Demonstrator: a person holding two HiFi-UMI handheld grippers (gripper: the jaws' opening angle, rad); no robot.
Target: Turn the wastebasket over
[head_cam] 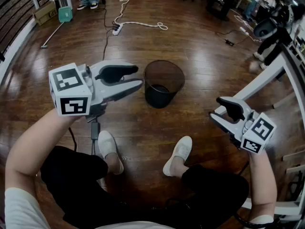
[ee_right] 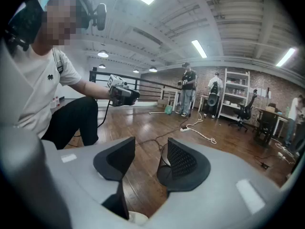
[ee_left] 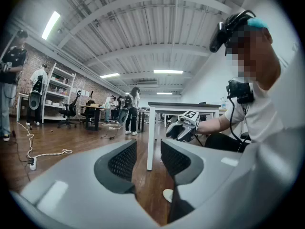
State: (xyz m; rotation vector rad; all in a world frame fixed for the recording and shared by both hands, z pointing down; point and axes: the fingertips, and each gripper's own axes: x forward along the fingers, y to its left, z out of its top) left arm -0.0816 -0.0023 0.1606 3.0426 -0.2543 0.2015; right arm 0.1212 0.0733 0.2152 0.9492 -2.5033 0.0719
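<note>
A black mesh wastebasket [head_cam: 164,84] stands upright on the wooden floor, mouth up, just ahead of my feet. My left gripper [head_cam: 137,76] hovers to its left at rim height, jaws open and empty, a short way from the rim. My right gripper [head_cam: 217,109] hangs lower, to the basket's right and apart from it, also open and empty. In the right gripper view the wastebasket [ee_right: 163,168] shows between the jaws, mostly hidden behind one pad, and the left gripper [ee_right: 125,95] appears beyond. The left gripper view looks past its open jaws to the right gripper [ee_left: 183,125].
My white shoes [head_cam: 107,144] [head_cam: 180,151] rest close behind the basket. A white table frame [head_cam: 267,80] stands at the right. A white cable with a power strip [head_cam: 138,24] trails across the floor beyond. People stand at the far edge, near a cardboard box [head_cam: 45,12].
</note>
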